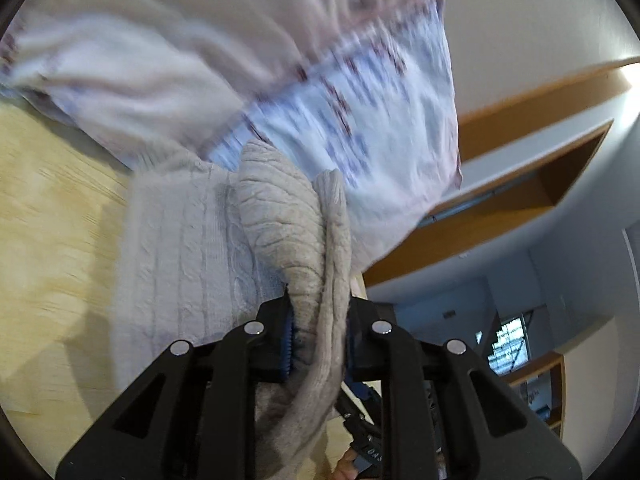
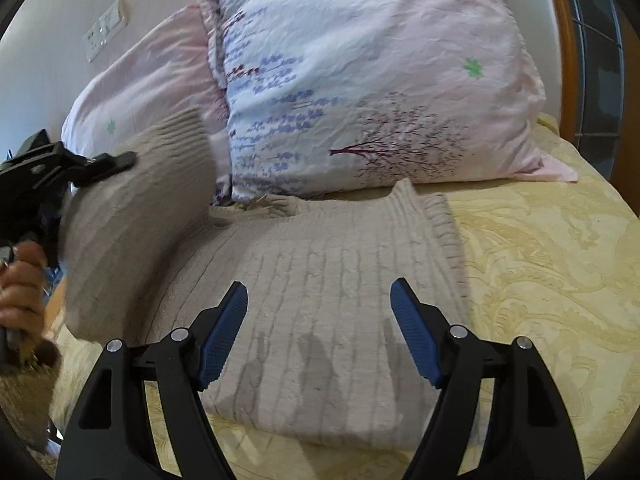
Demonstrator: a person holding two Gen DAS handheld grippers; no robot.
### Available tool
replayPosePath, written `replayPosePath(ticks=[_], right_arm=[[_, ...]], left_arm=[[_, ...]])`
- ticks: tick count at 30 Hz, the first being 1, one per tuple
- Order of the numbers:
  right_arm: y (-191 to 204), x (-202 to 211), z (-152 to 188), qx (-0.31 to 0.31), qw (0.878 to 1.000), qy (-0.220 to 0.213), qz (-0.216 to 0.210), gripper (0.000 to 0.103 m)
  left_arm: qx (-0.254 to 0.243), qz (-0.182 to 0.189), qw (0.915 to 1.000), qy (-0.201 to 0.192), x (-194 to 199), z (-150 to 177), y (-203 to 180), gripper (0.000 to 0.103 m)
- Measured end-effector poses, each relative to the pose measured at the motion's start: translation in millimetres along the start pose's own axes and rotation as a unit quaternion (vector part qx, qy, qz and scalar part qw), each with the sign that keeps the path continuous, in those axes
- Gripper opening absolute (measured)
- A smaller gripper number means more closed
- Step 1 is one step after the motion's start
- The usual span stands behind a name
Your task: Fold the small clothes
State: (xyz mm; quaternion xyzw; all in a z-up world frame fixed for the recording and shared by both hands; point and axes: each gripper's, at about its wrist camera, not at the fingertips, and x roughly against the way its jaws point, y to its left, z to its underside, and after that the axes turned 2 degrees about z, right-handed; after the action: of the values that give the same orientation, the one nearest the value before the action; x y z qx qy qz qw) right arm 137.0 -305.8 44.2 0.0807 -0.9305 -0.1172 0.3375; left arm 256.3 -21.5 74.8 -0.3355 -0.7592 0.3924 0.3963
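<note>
A beige cable-knit sweater (image 2: 328,292) lies on the yellow bedspread (image 2: 540,280), its collar toward the pillows. My left gripper (image 1: 318,332) is shut on a bunched part of the sweater (image 1: 280,220) and holds it lifted. In the right wrist view the left gripper (image 2: 52,168) is at the left edge, with the sweater's left side raised and folding over. My right gripper (image 2: 320,320) is open and empty, just above the sweater's lower part.
Two pink and blue floral pillows (image 2: 360,80) lean at the head of the bed, right behind the sweater's collar. A wooden headboard edge (image 2: 564,40) is at the right. A wall socket plate (image 2: 106,28) is at the upper left.
</note>
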Motion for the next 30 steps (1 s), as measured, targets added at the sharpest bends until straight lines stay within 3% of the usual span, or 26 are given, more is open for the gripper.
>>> replayPosePath(ticks=[3, 5, 8, 10, 13, 15, 16, 19, 21, 25, 27, 30], right_arm=[[-15.7, 1.5, -0.4, -0.029, 1.000, 0.002, -0.010, 0.076], [-27.5, 4.4, -0.4, -0.052, 0.999, 0.002, -0.014, 0.075], [-44.3, 12.8, -1.5, -0.085, 0.996, 0.001, -0.027, 0.075], [-53.9, 18.0, -3.9, -0.103, 0.994, -0.001, -0.043, 0.075], [-68.3, 20.8, -11.2, -0.143, 0.986, 0.009, -0.088, 0.075], [-74.6, 13.2, -15.5, -0.177, 0.974, 0.034, -0.138, 0.075], [-74.3, 9.4, -16.7, -0.184, 0.970, 0.044, -0.153, 0.075], [-62.2, -12.4, -20.2, -0.197, 0.955, 0.094, -0.199, 0.075], [-52.7, -26.3, -20.5, -0.190, 0.955, 0.117, -0.194, 0.074], [-39.6, -50.1, -17.3, -0.179, 0.956, 0.151, -0.176, 0.064], [-35.2, -57.5, -13.9, -0.175, 0.955, 0.163, -0.174, 0.052], [-31.1, -62.4, -10.8, -0.163, 0.956, 0.167, -0.177, 0.049]], left_arm=[[-0.002, -0.009, 0.9991, 0.041, -43.9, 17.3, -2.2, 0.020], [0.005, -0.019, 0.9955, 0.092, -76.6, 32.0, 0.3, 0.025], [0.011, 0.025, 0.9908, 0.133, -91.4, 45.2, -2.8, 0.027], [-0.013, 0.031, 0.9915, 0.126, -80.7, 44.6, -12.0, 0.048], [-0.056, 0.016, 0.9957, 0.072, -40.4, 35.7, -22.2, 0.063], [-0.086, -0.028, 0.9955, 0.029, -10.7, 27.7, -21.4, 0.069], [-0.099, -0.070, 0.9926, 0.008, 2.3, 24.4, -18.2, 0.072], [-0.116, -0.141, 0.9831, -0.009, 15.7, 20.7, -2.0, 0.072], [-0.104, -0.177, 0.9786, 0.003, 13.6, 21.4, 15.4, 0.073], [-0.079, -0.195, 0.9773, 0.028, 3.7, 28.2, 38.2, 0.073], [-0.068, -0.191, 0.9784, 0.043, -4.8, 30.3, 45.0, 0.073], [-0.061, -0.180, 0.9802, 0.056, -8.2, 36.2, 51.9, 0.074]])
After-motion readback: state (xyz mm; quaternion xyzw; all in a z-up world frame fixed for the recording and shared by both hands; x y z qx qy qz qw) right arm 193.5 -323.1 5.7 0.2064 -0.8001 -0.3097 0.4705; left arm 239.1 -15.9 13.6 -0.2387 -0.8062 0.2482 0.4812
